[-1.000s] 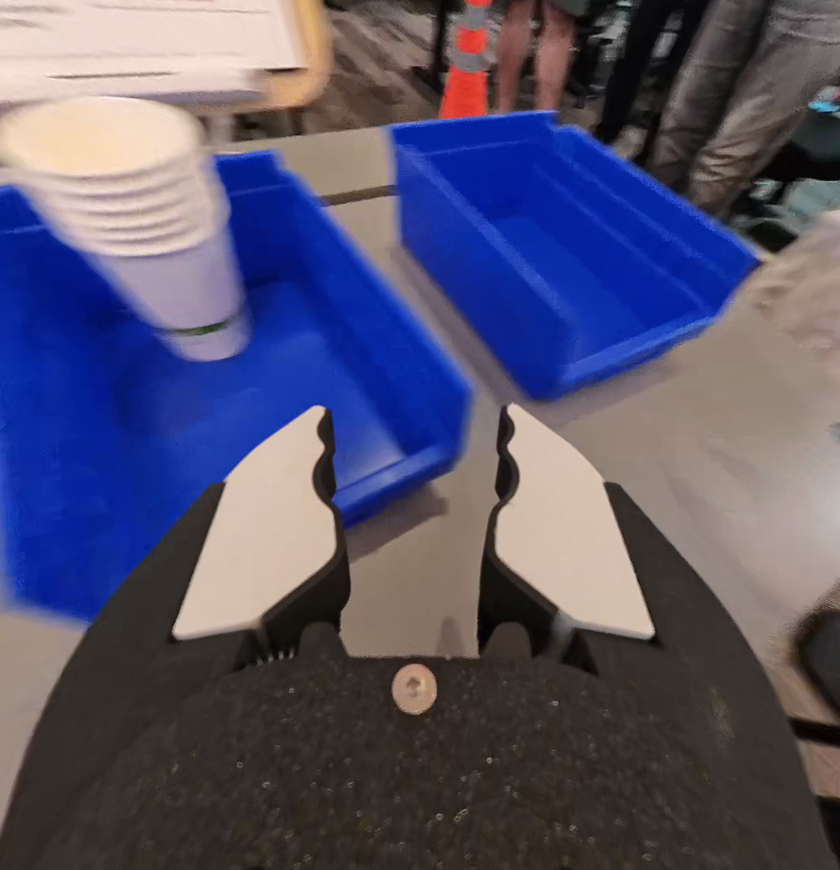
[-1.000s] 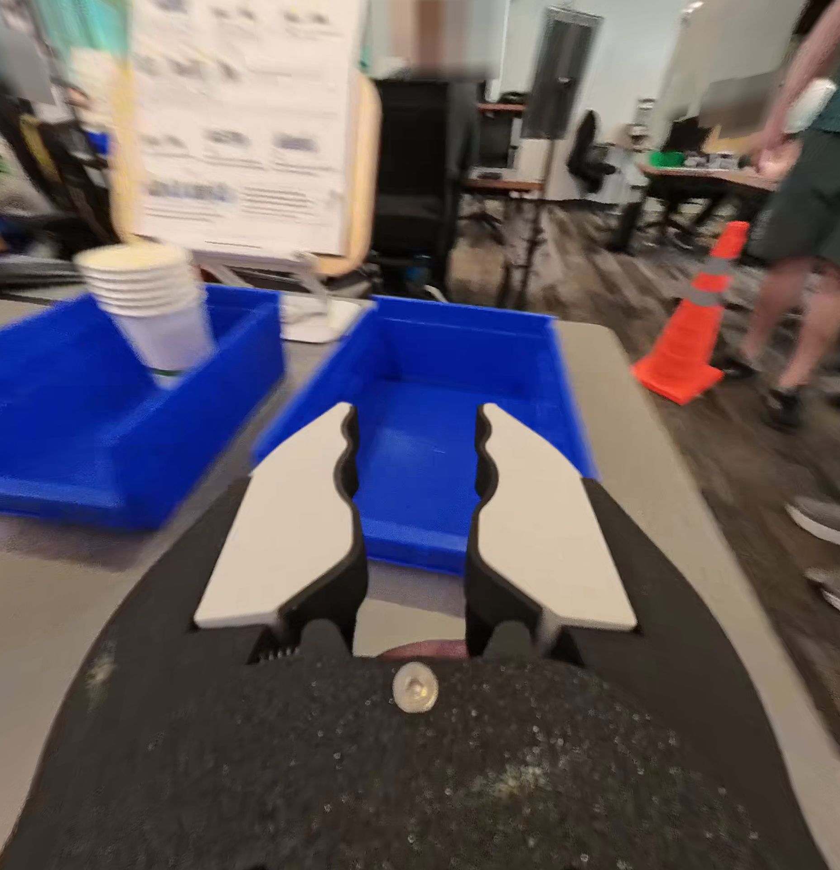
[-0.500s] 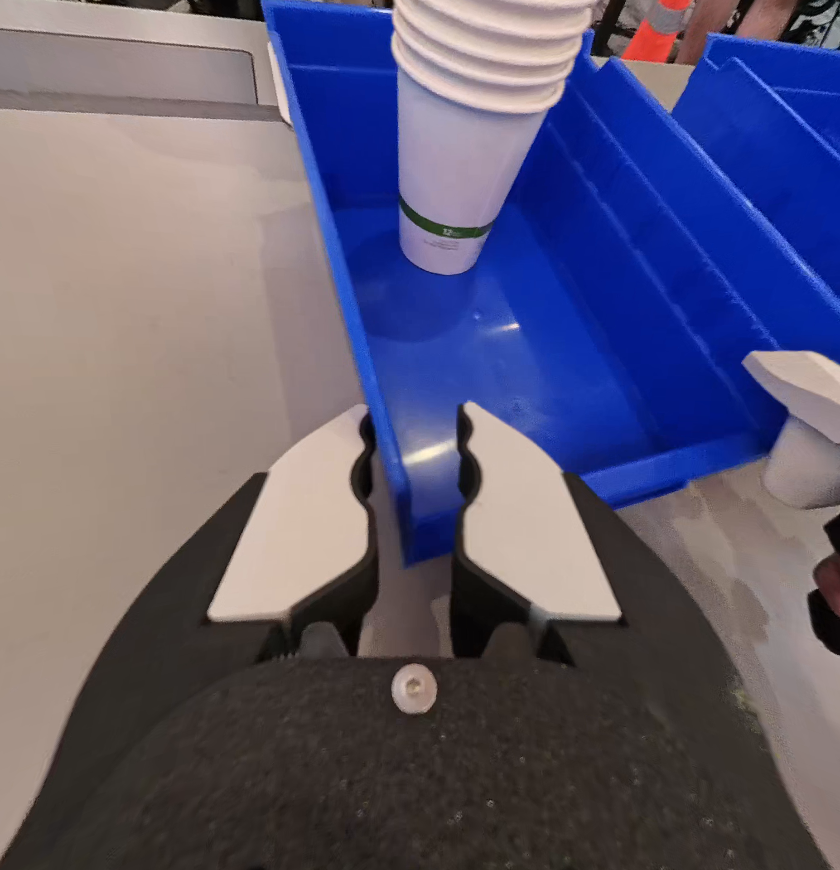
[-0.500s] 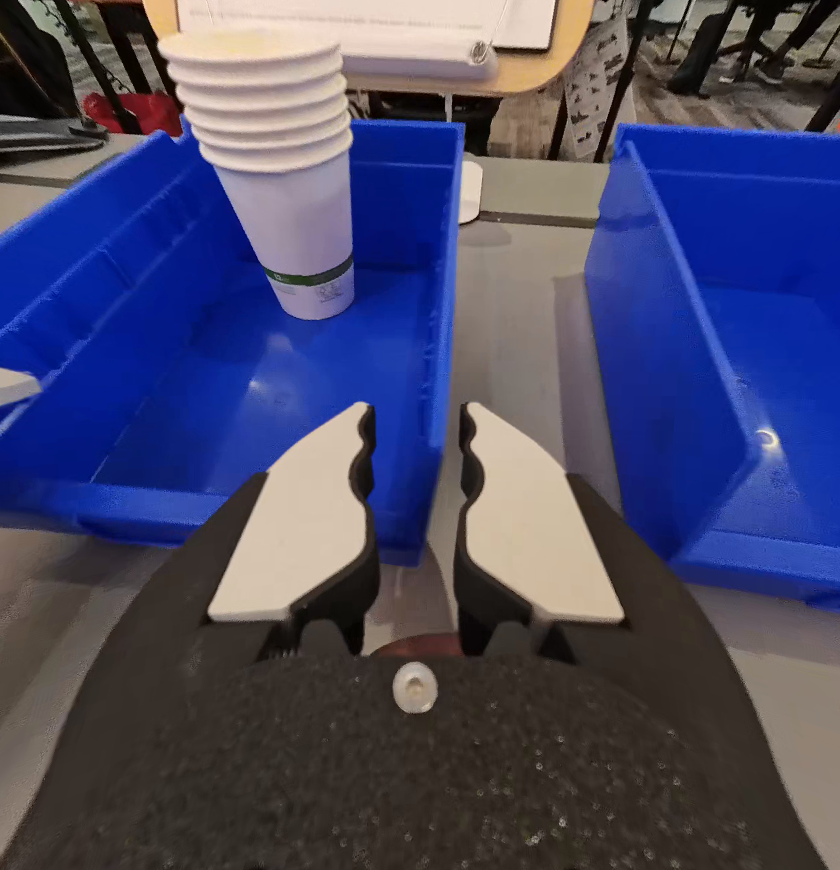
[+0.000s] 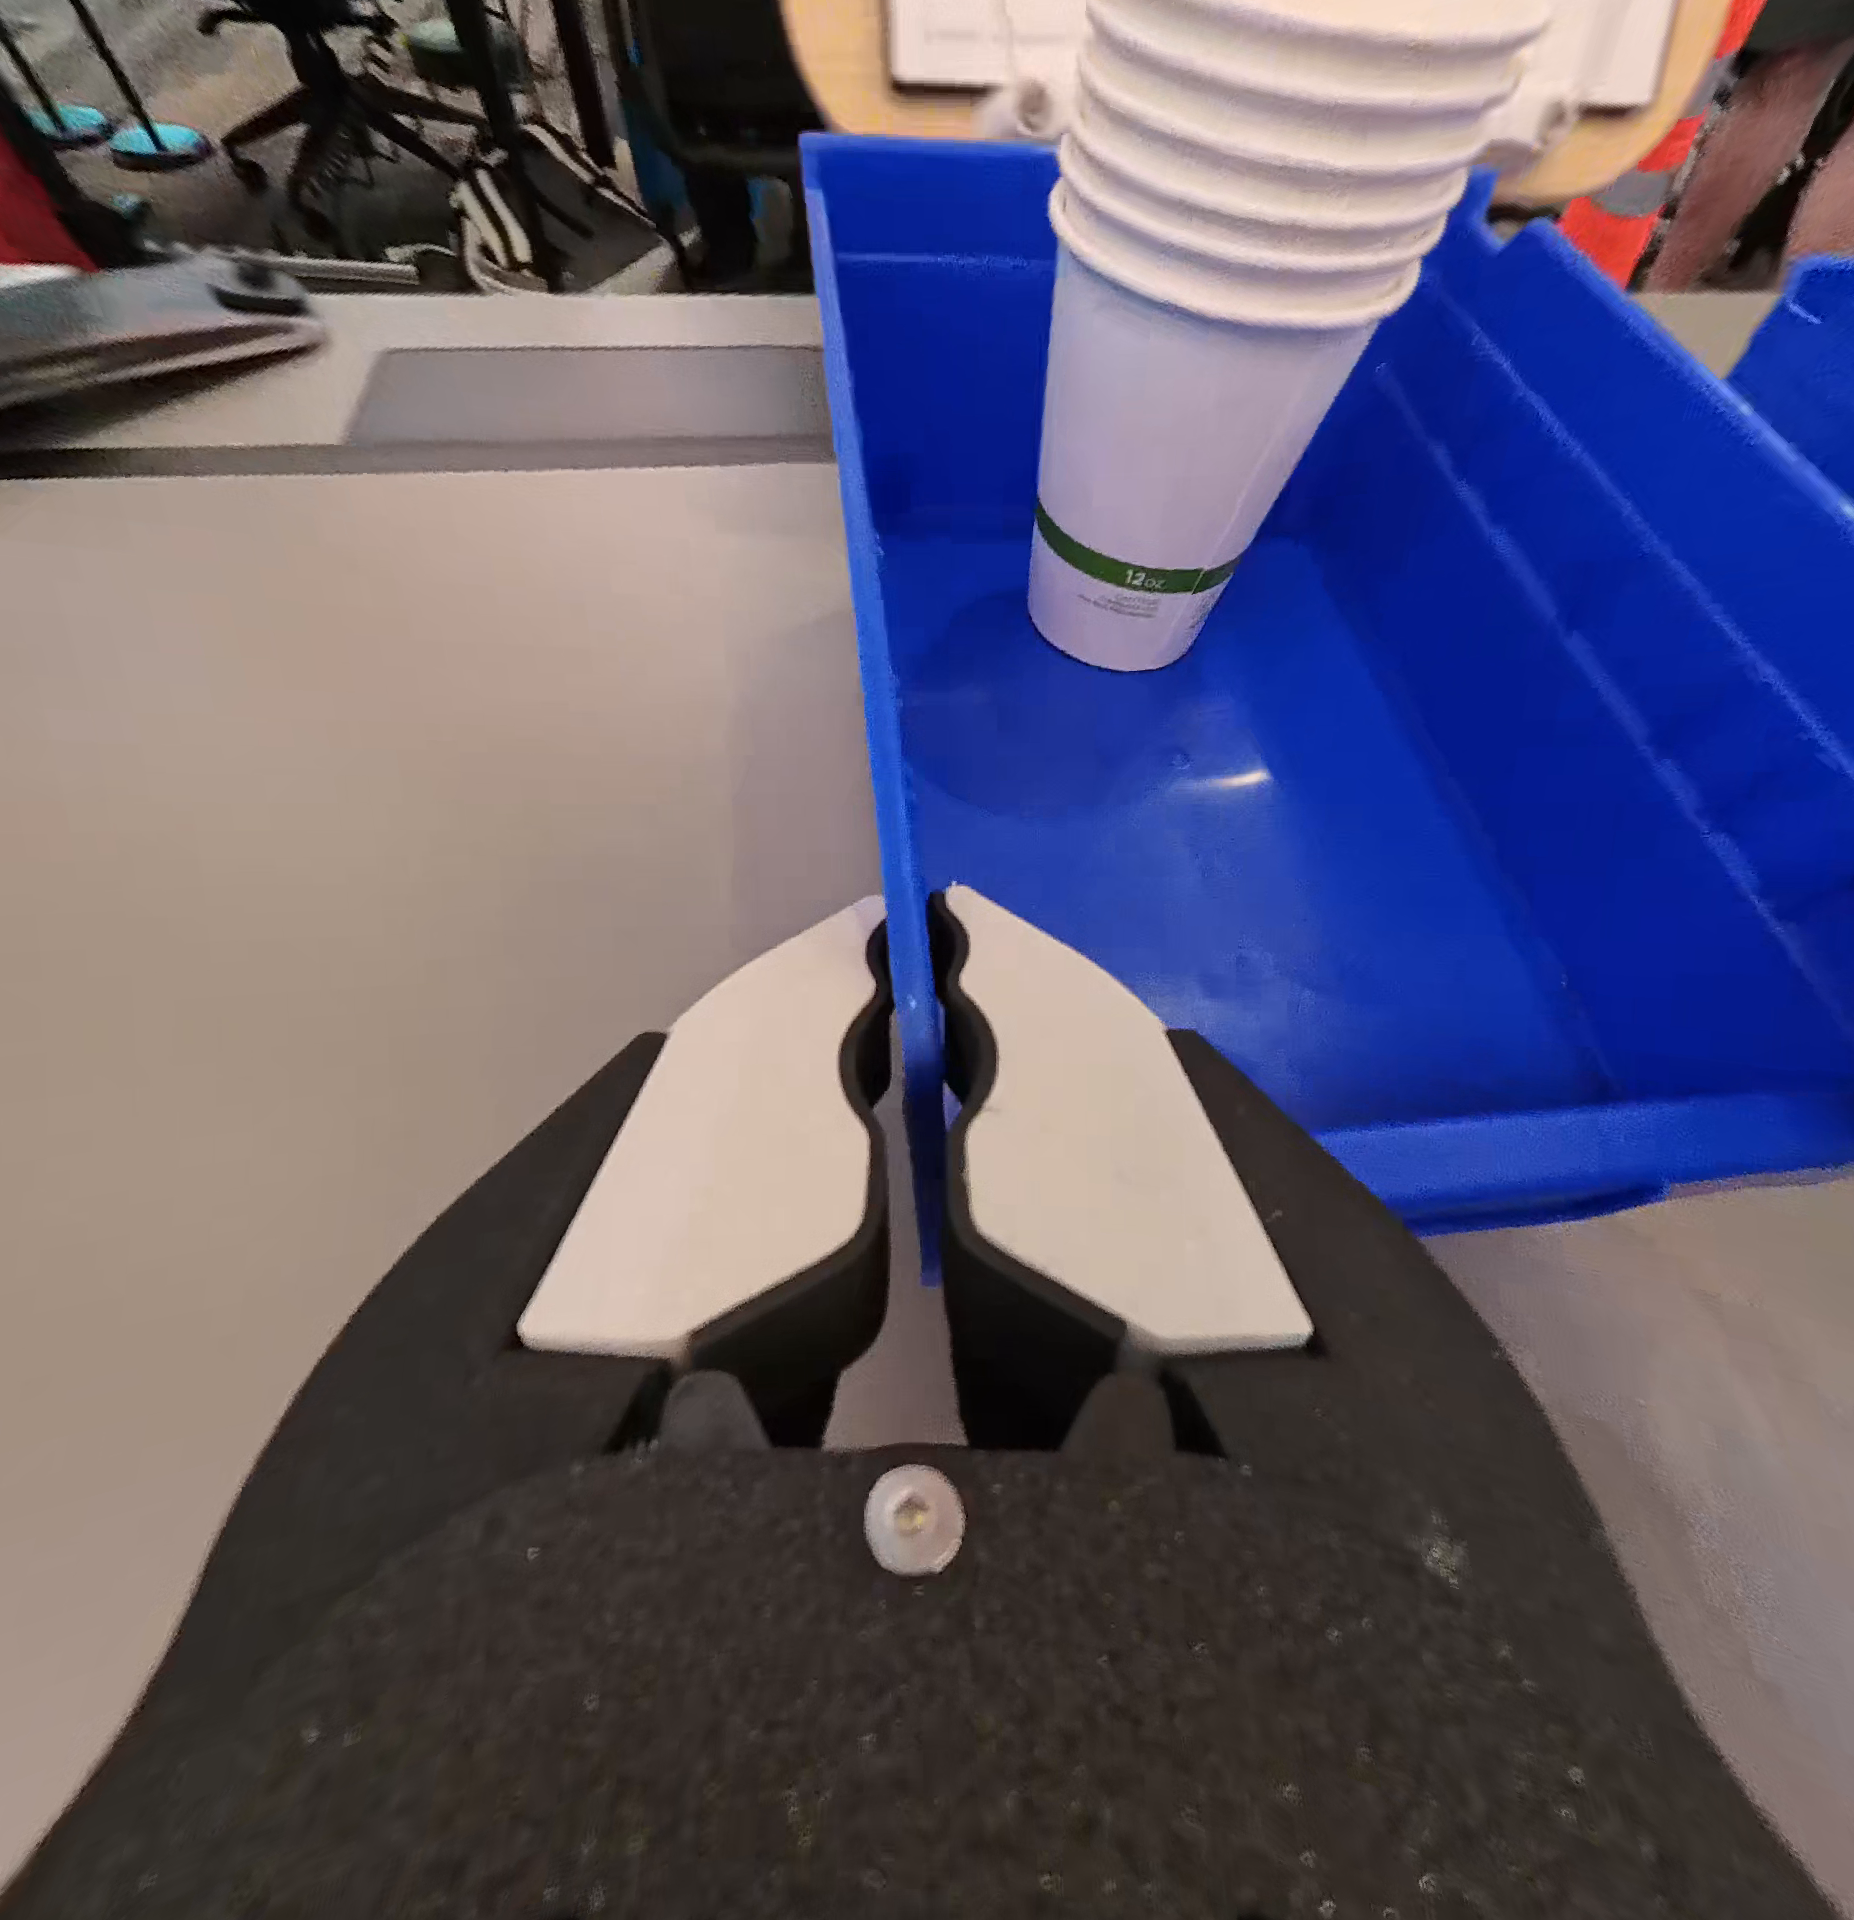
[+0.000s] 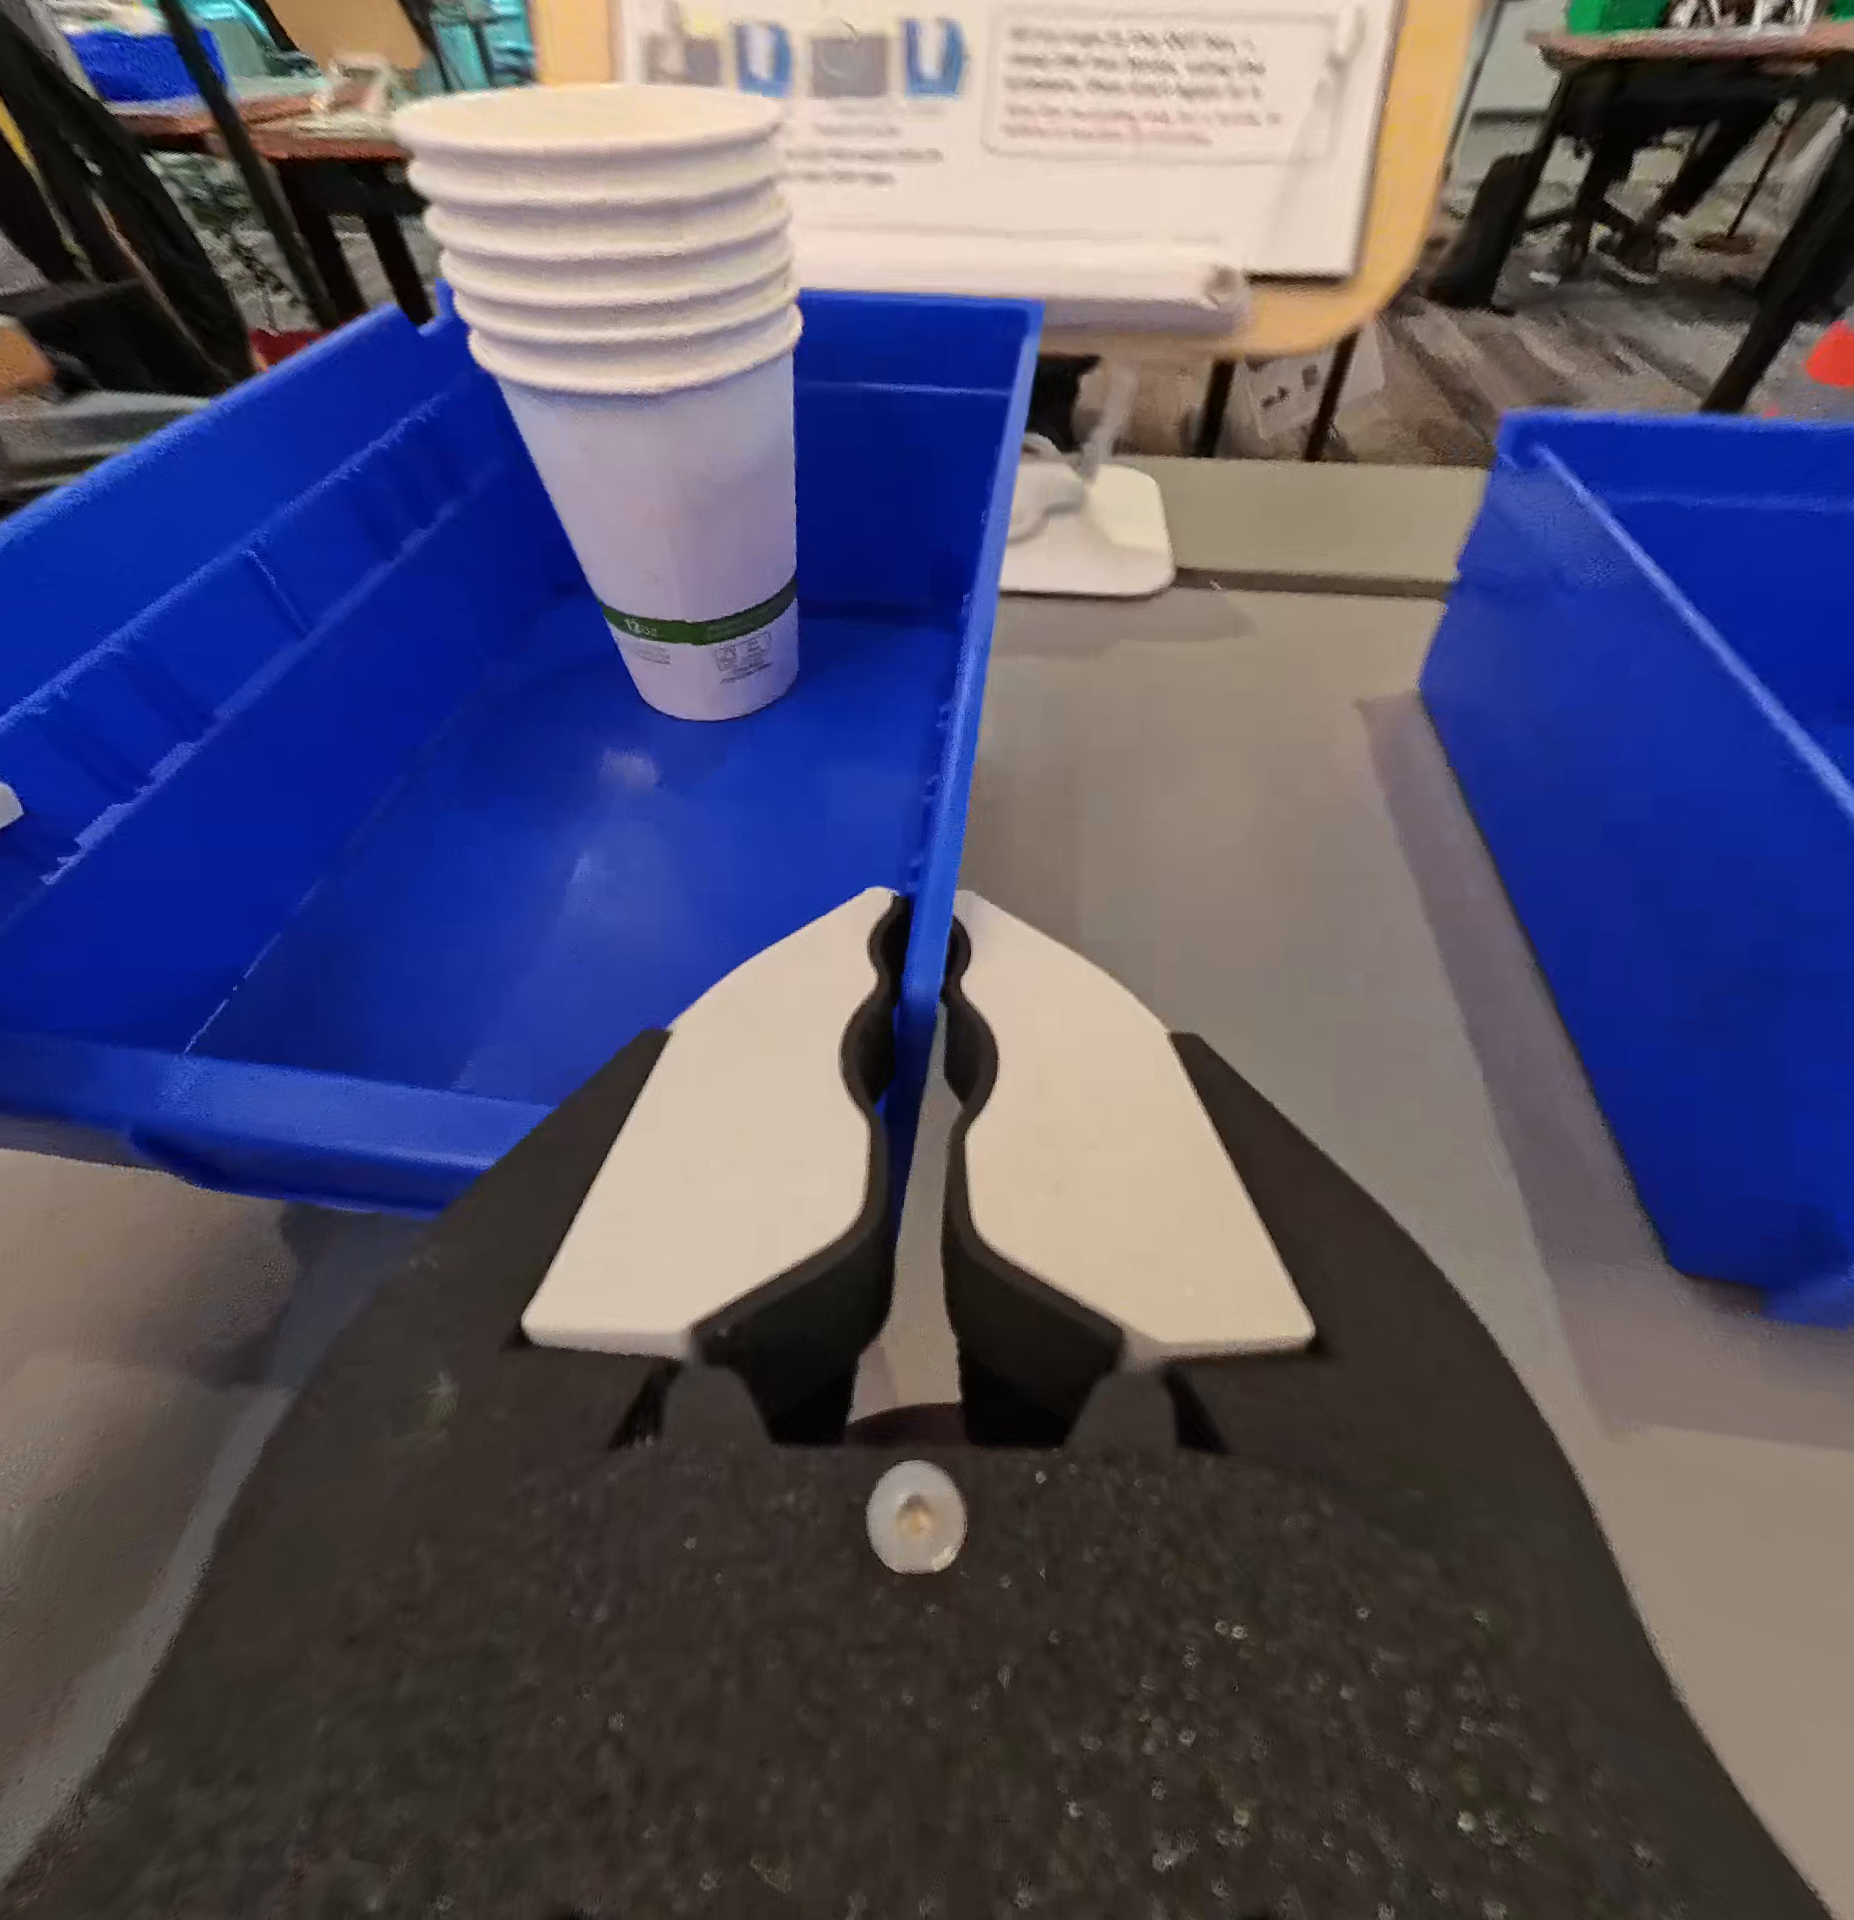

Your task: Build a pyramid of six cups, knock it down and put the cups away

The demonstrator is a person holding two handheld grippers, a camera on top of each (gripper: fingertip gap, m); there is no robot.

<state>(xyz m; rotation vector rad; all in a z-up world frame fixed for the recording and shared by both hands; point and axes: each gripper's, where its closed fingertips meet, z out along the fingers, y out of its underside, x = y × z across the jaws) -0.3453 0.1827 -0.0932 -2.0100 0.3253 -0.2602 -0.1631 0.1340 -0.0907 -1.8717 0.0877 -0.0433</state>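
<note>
The stack of cups [image 6: 632, 416] stands upright, mouths up, on the floor of the blue bin [image 6: 279, 790], near its far end. We count about six rims nested one in another, with a green band low on the outer cup. From our right tongs [image 6: 921, 940] the stack lies ahead and a little to the left, inside the bin; from our left tongs [image 5: 907, 935] the same stack [image 5: 1203, 343] lies ahead and to the right, with the bin [image 5: 1525, 831] opening out on that side. The stack's long axis runs straight up, so it looks top-heavy to us.

Both tongs are nearly closed, each pinching a thin side wall of the bin close to its near end: the left tongs on the wall to the left of the cups, the right tongs on the wall to their right. Neither has hold of a cup. We judge the right wall the closer one to the stack, so the right tongs would have the shorter reach for it.

We take this as a grip on the bin itself, probably to shift or steady it before any cup comes out. Since the cups sit far ahead of both grips, a quick pull could tip the stack.

A second blue bin [image 6: 1681, 790] sits apart on the grey table [image 6: 1193, 831], off to the right of the right tongs.
</note>
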